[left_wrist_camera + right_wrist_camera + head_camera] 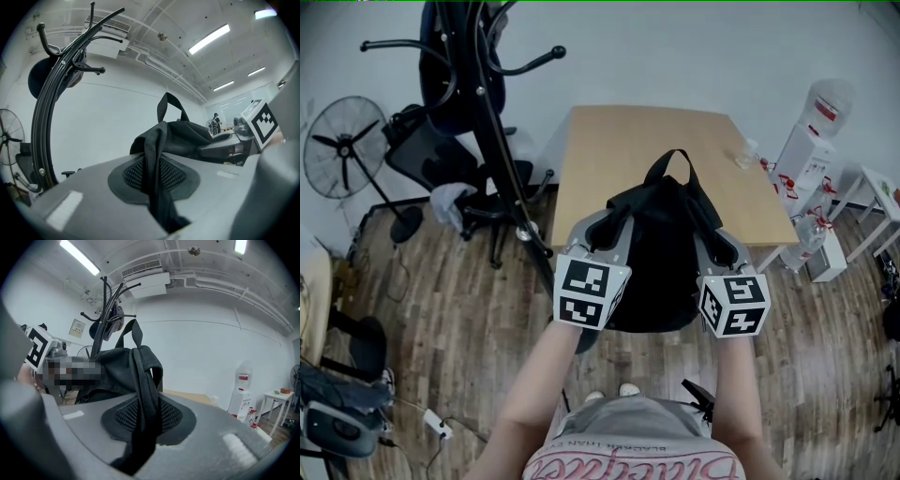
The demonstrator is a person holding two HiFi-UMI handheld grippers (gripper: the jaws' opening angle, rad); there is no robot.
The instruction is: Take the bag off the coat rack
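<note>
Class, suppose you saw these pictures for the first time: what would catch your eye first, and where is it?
The black bag dominates, held up in the middle of the head view in front of a wooden table. The left gripper and the right gripper are each shut on one of its straps. The black coat rack stands apart from the bag at the upper left.

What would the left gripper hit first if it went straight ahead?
The left gripper pinches the black bag's strap. Beyond, it probably clears the wooden table and meets the white wall; depth is unclear.
</note>
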